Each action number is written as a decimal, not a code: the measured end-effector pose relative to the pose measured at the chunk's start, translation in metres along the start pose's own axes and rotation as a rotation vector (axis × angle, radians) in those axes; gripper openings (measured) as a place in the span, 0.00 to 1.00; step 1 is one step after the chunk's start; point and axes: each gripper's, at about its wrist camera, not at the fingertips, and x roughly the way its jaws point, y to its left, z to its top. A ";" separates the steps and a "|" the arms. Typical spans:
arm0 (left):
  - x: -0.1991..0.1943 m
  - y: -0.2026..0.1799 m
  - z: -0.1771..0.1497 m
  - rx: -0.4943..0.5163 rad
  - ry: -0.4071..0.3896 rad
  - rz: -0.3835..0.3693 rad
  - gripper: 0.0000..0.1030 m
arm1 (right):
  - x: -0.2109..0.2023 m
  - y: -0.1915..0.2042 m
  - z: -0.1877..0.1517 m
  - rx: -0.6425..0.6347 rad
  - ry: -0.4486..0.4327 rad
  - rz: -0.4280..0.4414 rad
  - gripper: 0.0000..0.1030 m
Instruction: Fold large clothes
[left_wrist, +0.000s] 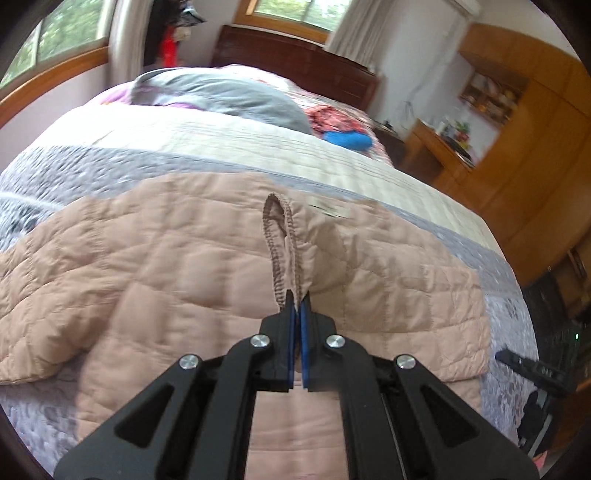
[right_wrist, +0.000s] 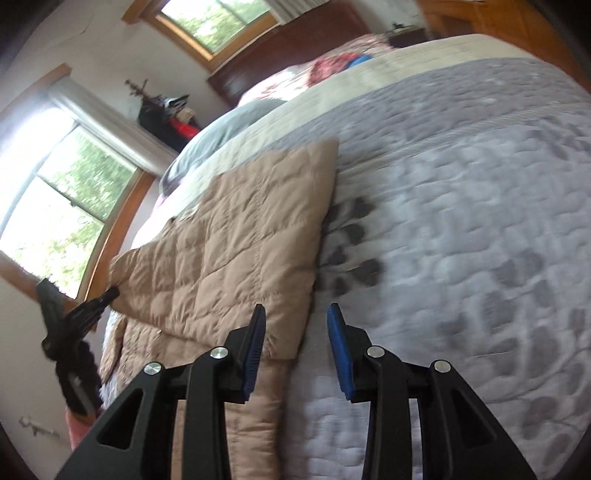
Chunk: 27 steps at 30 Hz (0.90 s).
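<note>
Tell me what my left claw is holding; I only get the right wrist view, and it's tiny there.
Observer: The left claw is shut on the ribbed cuff of the beige quilted jacket.
Operator: Where does that cuff sit over the jacket?
Observer: Roughly mid-body, with quilted fabric spread out on both sides of it.

daylit windows (right_wrist: 62, 206), wooden wardrobe (left_wrist: 528, 155), dark headboard (left_wrist: 295, 55)

The jacket (left_wrist: 207, 258) runs past the frame's bottom edge.
</note>
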 end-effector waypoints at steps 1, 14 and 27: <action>-0.001 0.010 0.001 -0.018 -0.006 0.012 0.01 | 0.003 0.003 0.001 -0.011 0.008 0.002 0.35; 0.056 0.058 -0.025 -0.032 0.097 0.067 0.05 | 0.052 0.020 -0.004 -0.087 0.079 -0.120 0.35; -0.001 0.022 -0.002 0.005 -0.035 0.098 0.39 | 0.009 0.092 0.009 -0.187 -0.028 -0.139 0.41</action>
